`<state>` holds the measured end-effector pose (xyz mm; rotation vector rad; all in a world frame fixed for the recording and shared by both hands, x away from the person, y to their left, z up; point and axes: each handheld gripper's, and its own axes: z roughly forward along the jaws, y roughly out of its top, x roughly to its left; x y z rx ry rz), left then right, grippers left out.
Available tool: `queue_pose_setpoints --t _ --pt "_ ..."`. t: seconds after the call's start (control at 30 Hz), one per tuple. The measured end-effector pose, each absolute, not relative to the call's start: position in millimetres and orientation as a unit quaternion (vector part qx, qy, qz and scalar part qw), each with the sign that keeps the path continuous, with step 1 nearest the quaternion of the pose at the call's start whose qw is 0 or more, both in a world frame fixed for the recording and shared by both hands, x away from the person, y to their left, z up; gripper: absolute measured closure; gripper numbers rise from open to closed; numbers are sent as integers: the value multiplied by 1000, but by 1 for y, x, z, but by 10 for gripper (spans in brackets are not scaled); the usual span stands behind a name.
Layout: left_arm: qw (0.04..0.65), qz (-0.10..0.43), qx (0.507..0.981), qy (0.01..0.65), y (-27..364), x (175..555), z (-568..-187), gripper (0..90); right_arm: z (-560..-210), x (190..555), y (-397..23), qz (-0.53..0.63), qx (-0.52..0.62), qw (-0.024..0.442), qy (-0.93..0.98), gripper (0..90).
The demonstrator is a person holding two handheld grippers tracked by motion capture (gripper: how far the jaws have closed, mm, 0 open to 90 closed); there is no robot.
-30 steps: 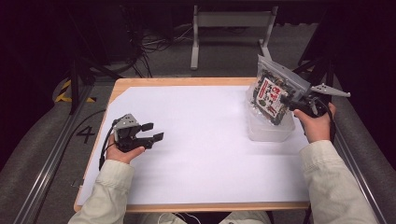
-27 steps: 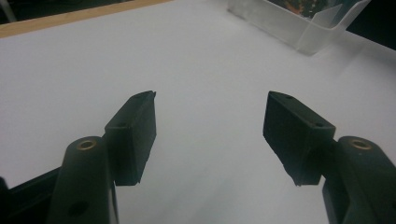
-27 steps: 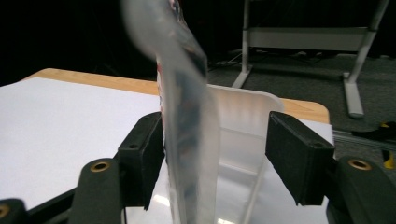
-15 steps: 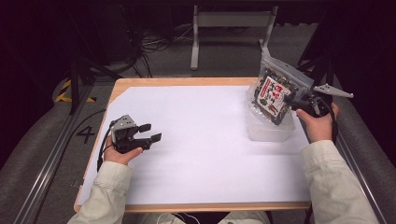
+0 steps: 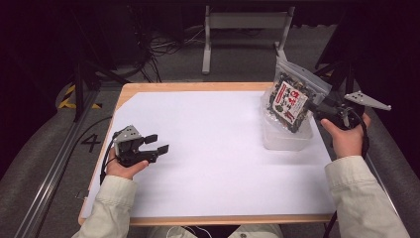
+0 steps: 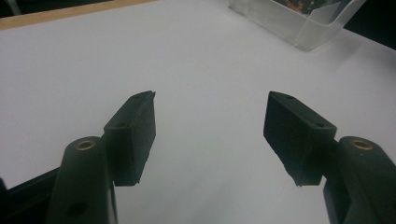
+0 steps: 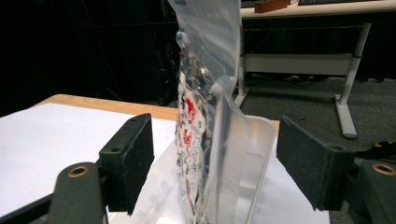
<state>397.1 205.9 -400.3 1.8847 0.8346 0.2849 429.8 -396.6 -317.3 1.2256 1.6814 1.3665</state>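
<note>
Right-hand black two-jaw gripper (image 5: pixel 324 110), its jaws just opened wide on either side of the clear plastic zip bag of dark printed contents (image 5: pixel 291 96) without pressing it, is seen at the table's far right, where the bag stands in a translucent rectangular plastic tub (image 5: pixel 287 136).

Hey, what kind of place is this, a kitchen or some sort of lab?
Probably a lab or recording workspace: a white-topped wooden table in a dark room, loose black cables on the grey floor, and a grey metal desk frame behind.
</note>
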Motion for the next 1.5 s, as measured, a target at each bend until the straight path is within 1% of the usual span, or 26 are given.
queue_pose_setpoints --t 0.2,0.43,0.5,0.6,0.63,0.83,1.0,1.13,1.43,1.5 --pt "500 121 786 342 208 384 -401 350 -309 413 -393 515 462 324 646 259" --pt "500 119 788 339 209 370 -402 345 -305 389 -379 518 438 319 662 255" --pt "500 118 789 336 208 367 -403 343 -305 384 -373 520 424 313 672 252" --pt "499 115 792 332 208 363 -403 337 -309 374 -358 536 382 281 699 254" --pt "500 117 792 331 208 362 -403 337 -309 374 -358 536 382 281 699 254" --pt "504 112 794 321 207 358 -404 321 -315 361 -334 553 339 245 721 253" --pt "507 111 794 318 208 359 -406 308 -316 356 -322 549 322 246 731 253" --pt "509 109 793 317 209 358 -409 303 -320 350 -312 557 311 236 733 253" --pt "517 109 789 313 209 357 -411 304 -350 352 -296 563 284 211 747 268" --pt "515 109 790 316 210 357 -413 306 -357 353 -294 563 284 214 746 268"
